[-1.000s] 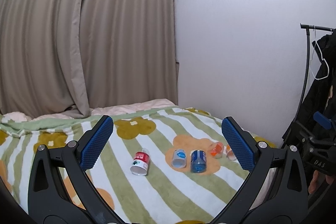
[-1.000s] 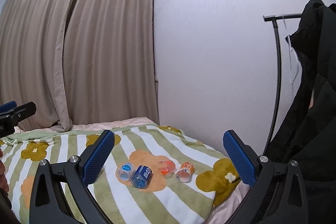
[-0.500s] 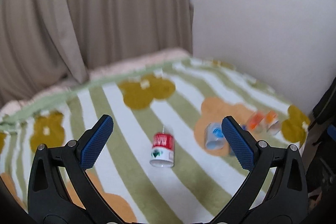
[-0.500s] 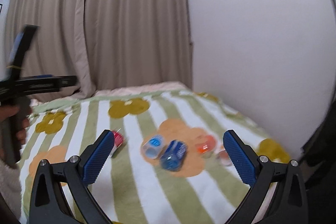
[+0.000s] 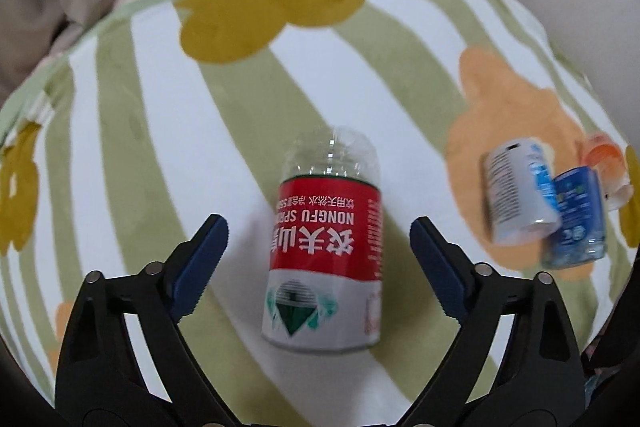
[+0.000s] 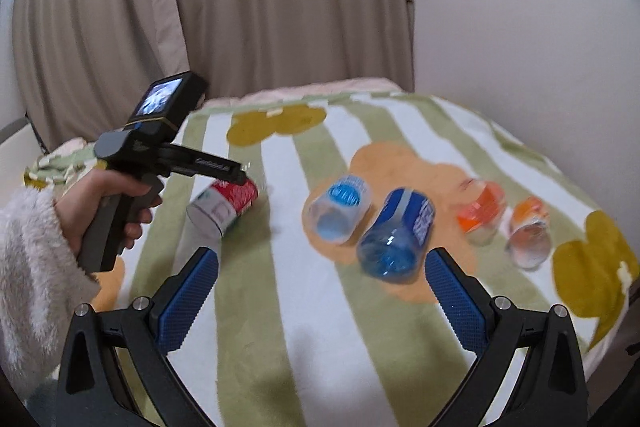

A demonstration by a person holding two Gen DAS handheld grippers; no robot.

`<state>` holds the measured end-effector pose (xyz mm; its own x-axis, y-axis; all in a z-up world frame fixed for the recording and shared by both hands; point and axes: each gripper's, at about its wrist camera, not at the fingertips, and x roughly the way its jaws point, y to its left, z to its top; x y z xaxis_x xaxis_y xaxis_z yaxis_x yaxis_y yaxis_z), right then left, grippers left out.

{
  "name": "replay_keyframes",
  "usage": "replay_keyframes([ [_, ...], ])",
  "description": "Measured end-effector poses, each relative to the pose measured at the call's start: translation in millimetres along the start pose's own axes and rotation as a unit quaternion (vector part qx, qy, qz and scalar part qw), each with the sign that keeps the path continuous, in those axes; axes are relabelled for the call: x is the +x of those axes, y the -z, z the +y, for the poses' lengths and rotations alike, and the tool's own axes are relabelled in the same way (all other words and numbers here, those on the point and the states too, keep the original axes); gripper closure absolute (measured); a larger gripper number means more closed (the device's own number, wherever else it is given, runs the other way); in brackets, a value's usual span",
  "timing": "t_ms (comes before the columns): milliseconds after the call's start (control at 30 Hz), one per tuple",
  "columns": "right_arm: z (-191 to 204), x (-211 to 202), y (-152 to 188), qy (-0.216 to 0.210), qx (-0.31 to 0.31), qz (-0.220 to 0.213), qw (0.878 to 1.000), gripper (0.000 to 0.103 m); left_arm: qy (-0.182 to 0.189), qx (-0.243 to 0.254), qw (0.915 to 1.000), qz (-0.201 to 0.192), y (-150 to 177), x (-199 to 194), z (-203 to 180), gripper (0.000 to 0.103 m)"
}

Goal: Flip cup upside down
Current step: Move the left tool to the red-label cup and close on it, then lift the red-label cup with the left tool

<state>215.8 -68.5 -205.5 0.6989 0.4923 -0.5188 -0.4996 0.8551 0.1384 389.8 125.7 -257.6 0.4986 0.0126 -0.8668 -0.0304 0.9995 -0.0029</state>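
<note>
A clear cup with a red and white label [image 5: 326, 247] lies on its side on the striped blanket [image 5: 160, 155], open end toward me. My left gripper [image 5: 319, 229] is open, its two blue pads on either side of the cup and apart from it. The same cup shows in the right wrist view [image 6: 224, 205], with the hand-held left gripper [image 6: 236, 174] just above it. My right gripper [image 6: 319, 269] is open and empty, above the blanket in front of a dark blue cup [image 6: 396, 231].
Several more cups lie on their sides to the right: a white-blue one [image 6: 338, 207], an orange one [image 6: 482, 211] and a pale orange one [image 6: 530, 231]. Curtains and a white wall stand behind the bed. The bed edge drops off at the right.
Both grippers have moved down and forward toward the bed. The left gripper has closed in on the red cup, which now sits between its open fingers.
</note>
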Motion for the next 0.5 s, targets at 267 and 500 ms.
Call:
replay_keyframes([
  [267, 2.6, 29.7, 12.7, -0.009, 0.003, 0.023, 1.0, 0.0, 0.022, 0.001, 0.9994, 0.029, 5.2, 30.6, 0.6, 0.044],
  [500, -1.0, 24.3, 10.8, -0.008, 0.007, 0.015, 1.0, 0.0, 0.039, 0.0, 0.9992, 0.009, 8.7, 3.6, -1.9, 0.045],
])
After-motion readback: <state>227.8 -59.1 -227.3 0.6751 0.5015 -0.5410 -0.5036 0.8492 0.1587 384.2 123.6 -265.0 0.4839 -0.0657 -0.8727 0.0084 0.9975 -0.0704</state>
